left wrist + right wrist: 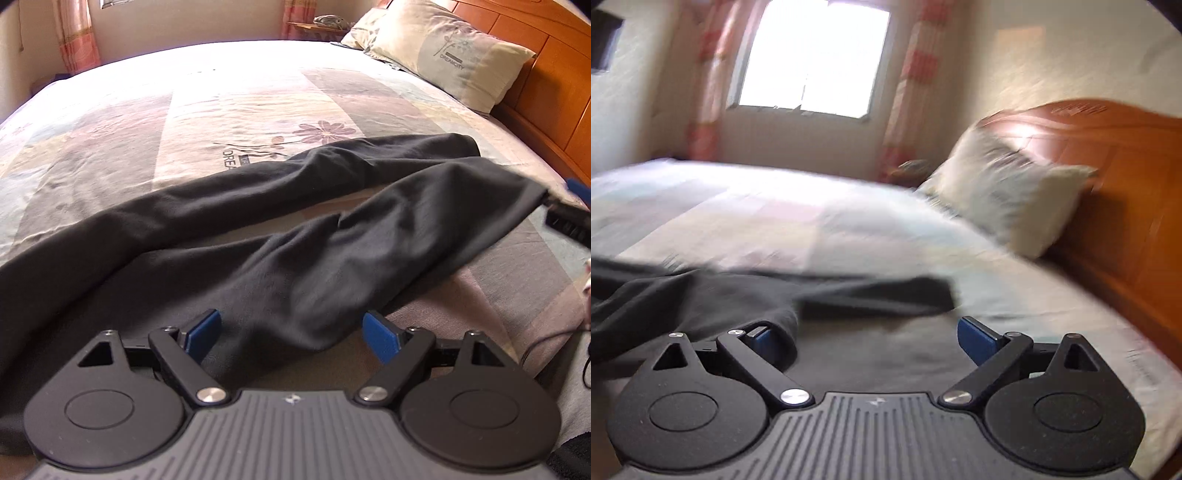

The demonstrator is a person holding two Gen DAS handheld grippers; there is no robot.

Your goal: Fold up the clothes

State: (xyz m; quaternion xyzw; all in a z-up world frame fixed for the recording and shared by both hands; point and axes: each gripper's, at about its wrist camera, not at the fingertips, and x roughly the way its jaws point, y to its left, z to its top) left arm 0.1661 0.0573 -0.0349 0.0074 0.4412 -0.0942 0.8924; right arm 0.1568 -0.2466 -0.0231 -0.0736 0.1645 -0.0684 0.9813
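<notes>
Black trousers (pixel 258 236) lie across the patterned bed cover (pixel 147 129), their two legs stretched toward the right and slightly apart. My left gripper (pixel 291 319) hovers open over the near, wider part of the trousers, its blue pads (pixel 380 339) wide apart and pressing on nothing. My right gripper (pixel 572 206) shows at the right edge, by the end of the nearer leg. In the blurred right wrist view the right gripper (pixel 866 328) stands open over the bed, with the trousers (pixel 701 295) reaching up to its left finger.
A cream pillow (pixel 450 55) leans on the orange wooden headboard (pixel 546 74) at the far right. A bright window (pixel 812 59) with pink curtains is behind the bed. A thin dark cable (pixel 546 339) runs over the cover at the near right.
</notes>
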